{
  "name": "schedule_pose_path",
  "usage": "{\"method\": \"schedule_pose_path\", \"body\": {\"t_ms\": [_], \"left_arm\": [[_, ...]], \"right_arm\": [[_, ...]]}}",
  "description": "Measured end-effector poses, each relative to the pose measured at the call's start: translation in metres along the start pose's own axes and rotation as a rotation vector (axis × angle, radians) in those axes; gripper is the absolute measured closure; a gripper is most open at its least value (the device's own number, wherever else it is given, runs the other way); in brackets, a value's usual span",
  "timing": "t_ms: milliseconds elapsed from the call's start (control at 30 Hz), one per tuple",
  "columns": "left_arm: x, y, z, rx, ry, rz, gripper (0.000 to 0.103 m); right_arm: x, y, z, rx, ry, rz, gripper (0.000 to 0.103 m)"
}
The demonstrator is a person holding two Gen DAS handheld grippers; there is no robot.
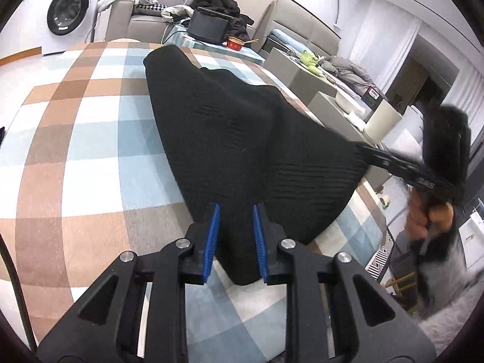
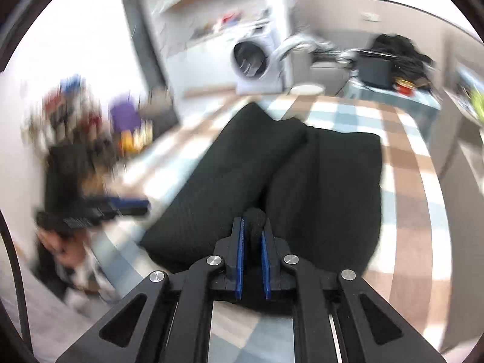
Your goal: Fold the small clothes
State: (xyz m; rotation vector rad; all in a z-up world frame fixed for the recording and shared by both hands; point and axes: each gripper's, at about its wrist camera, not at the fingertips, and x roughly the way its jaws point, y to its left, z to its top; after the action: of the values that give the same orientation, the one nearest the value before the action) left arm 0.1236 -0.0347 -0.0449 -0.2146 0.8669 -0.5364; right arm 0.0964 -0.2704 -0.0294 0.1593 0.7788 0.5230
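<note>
Left claw (image 1: 235,211) slightly open astride black garment (image 1: 230,121); right claw (image 2: 253,224) pinching its bunched corner.

Black ribbed garment (image 1: 230,121); tablecloth (image 1: 90,139) checked brown, blue, white; blue pads (image 1: 211,242) on black fingers

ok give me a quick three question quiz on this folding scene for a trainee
1. True or false: the black garment lies on a checked cloth.
2. Which gripper pinches a bunched bit of the garment? A left gripper B right gripper
3. What white appliance stands in the background?

Key: 1 true. 2 B; the left one's pads flank the fabric with small gaps. 3 washing machine.
</note>
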Motion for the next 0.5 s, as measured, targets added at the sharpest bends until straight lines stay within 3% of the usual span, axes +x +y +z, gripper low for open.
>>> {"method": "schedule_pose_path", "body": {"t_ms": [133, 233, 367, 433, 500], "left_arm": [[0.009, -0.003, 0.003, 0.008, 0.010, 0.003, 0.084], [0.014, -0.010, 0.005, 0.026, 0.020, -0.007, 0.084], [0.023, -0.023, 0.006, 0.058, 0.030, -0.022, 0.084], [0.029, -0.029, 0.006, 0.071, 0.045, -0.027, 0.083], [0.037, -0.034, 0.002, 0.093, 0.065, -0.030, 0.082]], "right_arm": [[0.020, -0.019, -0.043, 0.069, 0.213, -0.050, 0.093], [0.011, -0.018, -0.040, 0.078, 0.198, -0.026, 0.086], [-0.001, -0.021, -0.021, 0.107, 0.112, 0.008, 0.075], [0.010, -0.020, -0.012, 0.131, 0.117, 0.017, 0.071], [0.029, -0.012, -0.008, 0.106, 0.182, 0.038, 0.071]]}}
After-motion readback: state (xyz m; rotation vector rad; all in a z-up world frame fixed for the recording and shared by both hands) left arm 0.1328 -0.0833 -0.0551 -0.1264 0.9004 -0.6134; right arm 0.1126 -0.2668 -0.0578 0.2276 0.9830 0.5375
